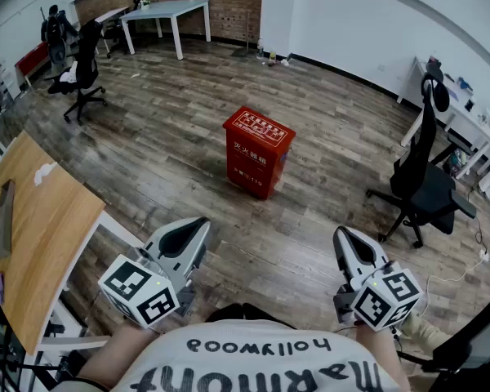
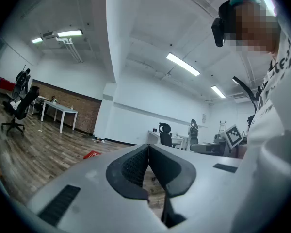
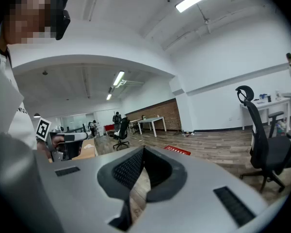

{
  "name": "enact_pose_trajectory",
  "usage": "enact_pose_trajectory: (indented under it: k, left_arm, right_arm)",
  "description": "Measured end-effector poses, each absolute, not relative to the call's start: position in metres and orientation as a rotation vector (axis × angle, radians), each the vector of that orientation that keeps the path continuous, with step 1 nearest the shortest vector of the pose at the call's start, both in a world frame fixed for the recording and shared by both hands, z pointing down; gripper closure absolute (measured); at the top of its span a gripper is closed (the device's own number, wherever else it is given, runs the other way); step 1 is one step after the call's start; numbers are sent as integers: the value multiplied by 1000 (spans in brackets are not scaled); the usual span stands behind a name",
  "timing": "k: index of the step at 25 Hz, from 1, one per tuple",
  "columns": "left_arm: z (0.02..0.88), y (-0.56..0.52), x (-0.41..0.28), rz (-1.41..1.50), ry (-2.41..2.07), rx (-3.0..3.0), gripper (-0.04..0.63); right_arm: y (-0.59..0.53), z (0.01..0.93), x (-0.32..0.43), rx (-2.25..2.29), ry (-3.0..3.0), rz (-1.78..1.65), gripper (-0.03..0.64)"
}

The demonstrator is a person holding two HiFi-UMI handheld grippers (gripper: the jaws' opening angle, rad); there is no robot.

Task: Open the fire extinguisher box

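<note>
The red fire extinguisher box (image 1: 257, 152) stands shut on the wooden floor in the middle of the head view, its lid (image 1: 259, 129) printed with white text. My left gripper (image 1: 198, 224) is held near my body at the lower left, shut and empty, well short of the box. At the lower right my right gripper (image 1: 342, 234) is shut too, with nothing between its tips. In the left gripper view only the box's top (image 2: 91, 155) peeks past the closed gripper (image 2: 148, 145). The right gripper view shows the lid (image 3: 177, 150) beyond the closed right gripper (image 3: 143, 149).
A wooden desk (image 1: 33, 235) stands close on my left. A black office chair (image 1: 425, 182) is at the right, another chair (image 1: 83, 68) at the far left. A white table (image 1: 165, 11) and brick wall lie at the back. Open floor surrounds the box.
</note>
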State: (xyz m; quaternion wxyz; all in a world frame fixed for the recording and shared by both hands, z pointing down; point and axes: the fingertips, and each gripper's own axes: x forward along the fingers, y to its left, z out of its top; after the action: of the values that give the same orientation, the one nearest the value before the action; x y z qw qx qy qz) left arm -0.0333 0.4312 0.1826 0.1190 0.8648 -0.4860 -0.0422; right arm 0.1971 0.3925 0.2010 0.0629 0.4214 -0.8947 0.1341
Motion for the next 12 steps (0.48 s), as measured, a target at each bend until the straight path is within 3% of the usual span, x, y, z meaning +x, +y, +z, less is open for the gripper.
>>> enact_pose_trajectory:
  k: [12]
  left_arm:
    - [187,426,-33,-134,-1405,2539,588]
  right_arm:
    - [393,205,197,1273,-2687,390,607]
